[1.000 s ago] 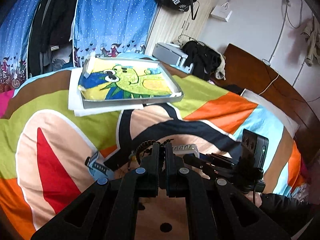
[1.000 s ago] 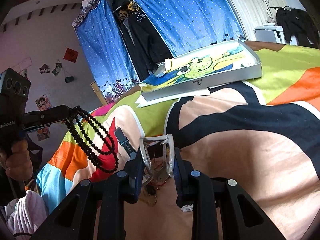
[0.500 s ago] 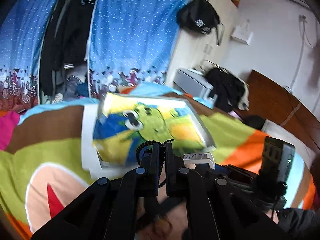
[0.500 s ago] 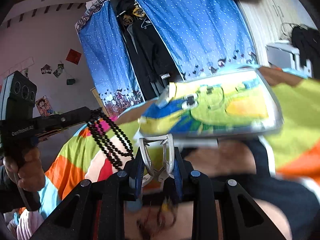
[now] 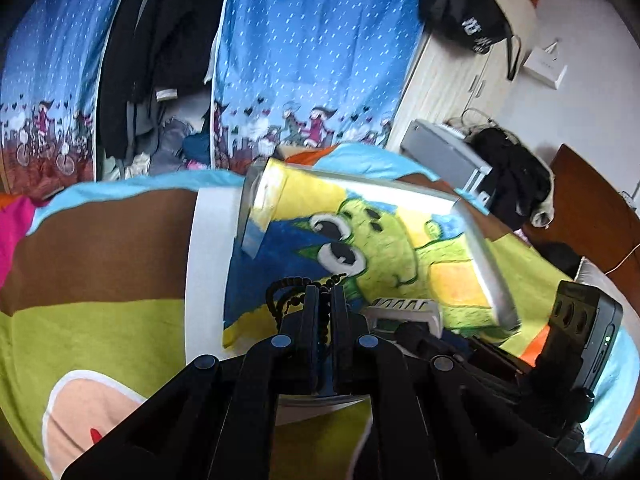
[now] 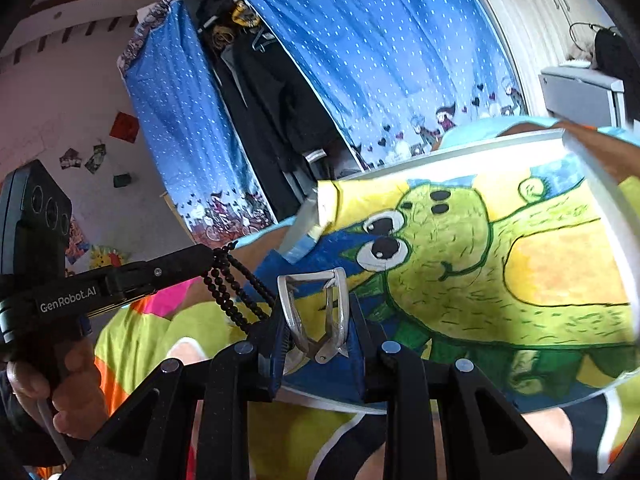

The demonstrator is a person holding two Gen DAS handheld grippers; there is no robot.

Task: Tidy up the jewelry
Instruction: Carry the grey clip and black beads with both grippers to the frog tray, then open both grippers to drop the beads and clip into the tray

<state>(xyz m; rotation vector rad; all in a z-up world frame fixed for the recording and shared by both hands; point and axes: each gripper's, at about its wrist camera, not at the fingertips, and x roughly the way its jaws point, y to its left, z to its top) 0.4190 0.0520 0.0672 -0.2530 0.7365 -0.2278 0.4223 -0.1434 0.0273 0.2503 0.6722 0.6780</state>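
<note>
Both tongs have travelled forward across the bed (image 5: 100,248) since a second ago, and the tray (image 6: 616,216), then far ahead, now lies directly beyond their tips. Colourful patchwork bedding spreads beneath both tongs. On it sits the shallow metal tray, lined with a green cartoon frog picture (image 6: 460,248), resting on white paper (image 5: 208,248). Behind the tray hangs a blue dotted curtain (image 5: 320,60). The left tongs (image 5: 324,300) are clamped shut on a strand of black beads (image 6: 228,280), which dangles in loops below their tip. The right tongs (image 6: 316,312) grip a silver metal clip (image 6: 312,308) between both pads, held just above the tray's near edge. A hand (image 6: 60,392) holds the left handle.
</note>
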